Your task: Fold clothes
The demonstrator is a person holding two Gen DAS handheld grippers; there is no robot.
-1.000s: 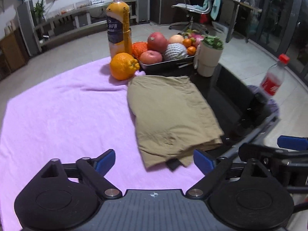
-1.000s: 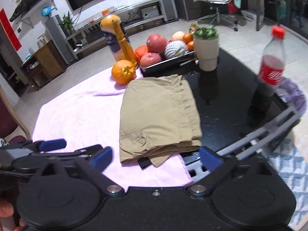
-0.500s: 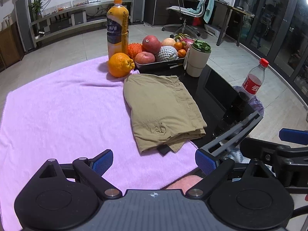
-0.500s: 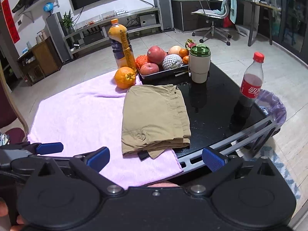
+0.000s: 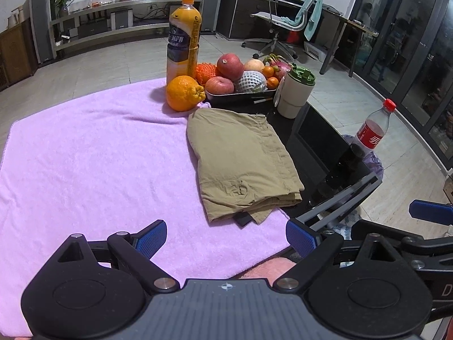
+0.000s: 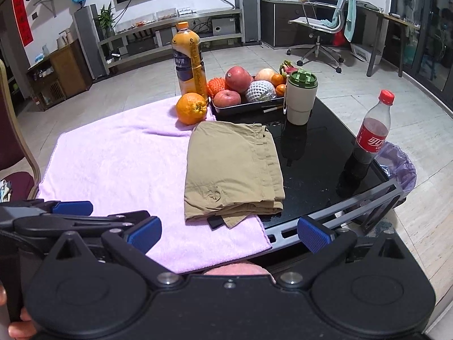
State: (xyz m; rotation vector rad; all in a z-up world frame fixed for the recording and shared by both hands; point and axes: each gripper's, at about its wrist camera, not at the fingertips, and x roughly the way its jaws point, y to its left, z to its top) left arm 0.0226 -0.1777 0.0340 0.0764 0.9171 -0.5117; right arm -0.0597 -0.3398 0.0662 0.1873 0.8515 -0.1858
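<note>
A folded khaki garment (image 5: 243, 161) (image 6: 233, 170) lies flat, half on the pink towel (image 5: 99, 164) (image 6: 127, 164) and half on the black glass table (image 6: 317, 155). A small dark tab pokes out from under its near edge. My left gripper (image 5: 225, 238) hangs open above the towel's near edge, well short of the garment, with nothing between its blue pads. My right gripper (image 6: 229, 233) is open too, held back over the table's front edge, also empty. Each gripper shows at the side of the other's view.
Behind the garment stand an orange (image 5: 184, 93), a juice bottle (image 5: 182, 39), a fruit tray (image 5: 240, 96) and a cream cup with a green lid (image 5: 296, 93). A cola bottle (image 6: 371, 138) stands at the table's right edge, a lined bin (image 6: 399, 167) beyond it.
Both grippers have pulled back and up from the garment, so it looks smaller and farther. The garment has stayed folded and still. Both stay open.
</note>
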